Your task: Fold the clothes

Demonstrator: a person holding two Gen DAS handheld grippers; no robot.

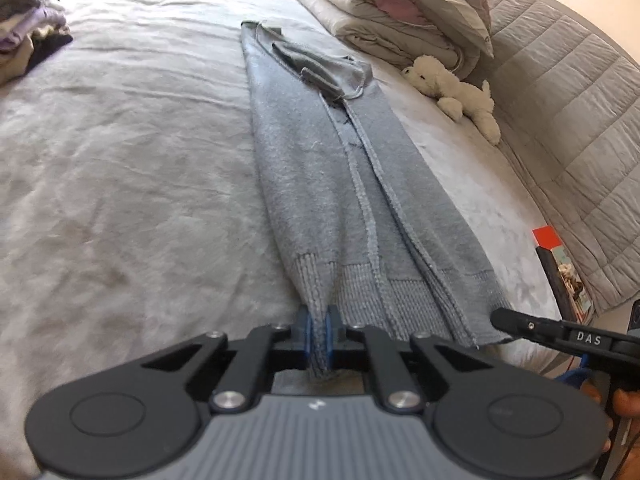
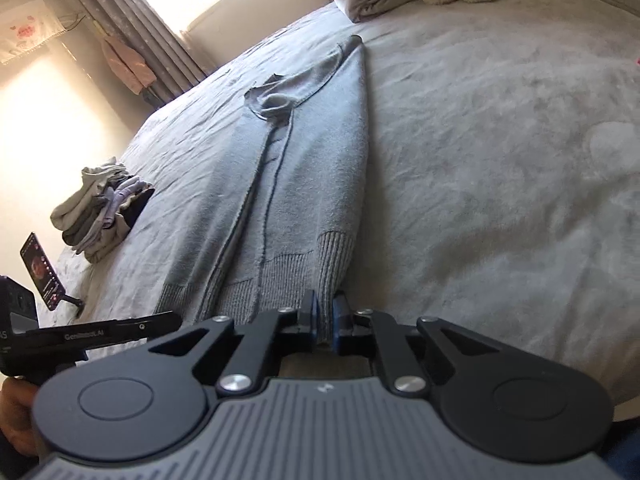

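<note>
A grey knit sweater lies lengthwise on the bed, its sides folded inward into a long narrow strip, ribbed hem nearest me and collar at the far end. My left gripper is shut on the hem's left corner, the ribbed cloth pinched between its blue pads. In the right wrist view the same sweater stretches away, and my right gripper is shut on the hem's right corner. The right gripper's black body shows at the left view's right edge.
A light grey bedspread covers the bed. Folded quilts and pillows and a white plush dog sit at the head. A pile of folded clothes and a phone on a stand are at the left.
</note>
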